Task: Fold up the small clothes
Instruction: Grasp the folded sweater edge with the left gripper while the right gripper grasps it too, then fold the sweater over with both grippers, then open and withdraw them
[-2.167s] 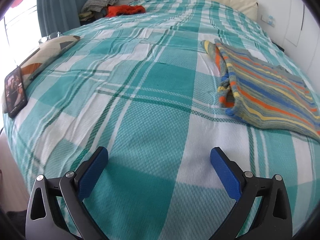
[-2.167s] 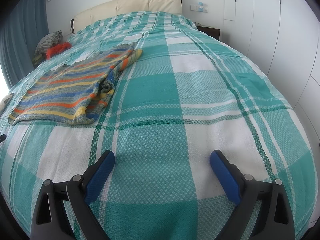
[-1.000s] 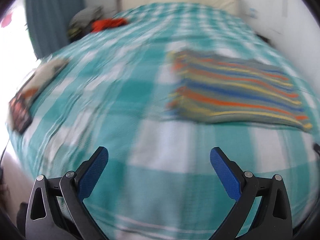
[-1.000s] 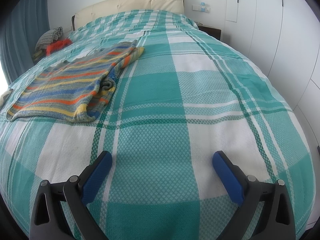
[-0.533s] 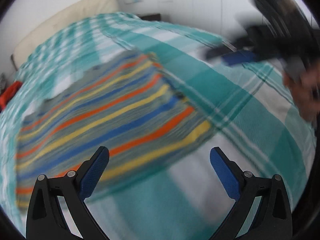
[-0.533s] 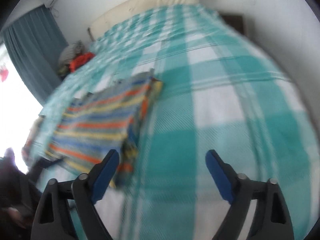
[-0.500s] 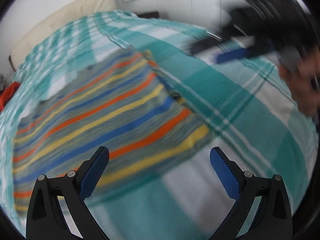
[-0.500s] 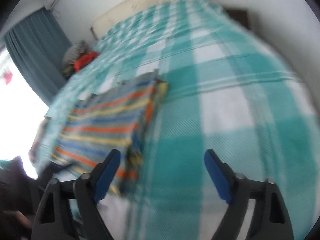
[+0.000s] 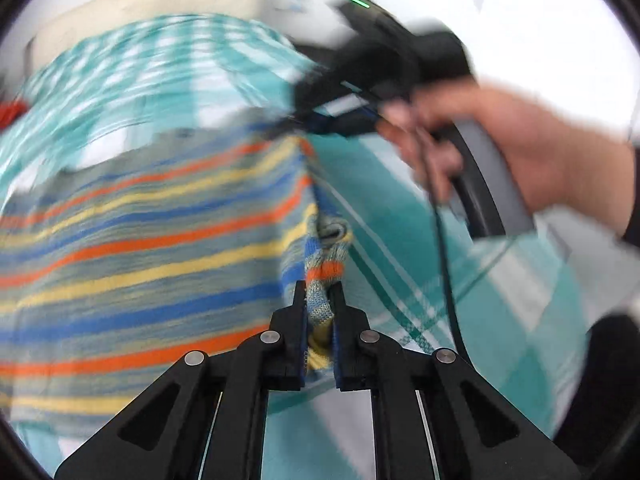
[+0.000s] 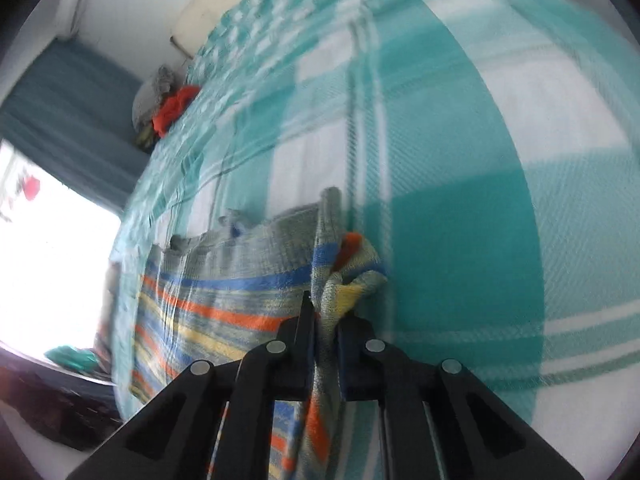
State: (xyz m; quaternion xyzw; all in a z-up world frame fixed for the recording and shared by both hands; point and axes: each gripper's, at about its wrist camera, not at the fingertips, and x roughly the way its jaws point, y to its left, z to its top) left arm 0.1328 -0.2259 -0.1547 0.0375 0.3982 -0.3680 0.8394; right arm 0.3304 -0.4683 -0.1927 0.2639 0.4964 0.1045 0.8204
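Note:
A striped knit garment [image 9: 140, 248], with orange, yellow, blue and grey bands, lies on the teal plaid bedspread [image 9: 404, 216]. My left gripper [image 9: 319, 300] is shut on the garment's near right edge, with bunched fabric between the jaws. My right gripper [image 10: 325, 312] is shut on the garment [image 10: 224, 300] at its far right corner. In the left wrist view the right gripper [image 9: 320, 124] shows at the garment's far corner, with the hand [image 9: 516, 148] that holds it. Both views are motion-blurred.
A cream headboard [image 9: 152, 4] stands at the far end of the bed. A red and grey clothes pile [image 10: 168, 108] lies by the teal curtain [image 10: 68, 112]. A bright window [image 10: 44, 248] is on the left. A black cable [image 9: 444, 264] hangs from the right gripper.
Both grippers were open above the bed and have closed on the striped garment's right edge. The views have swung over the garment.

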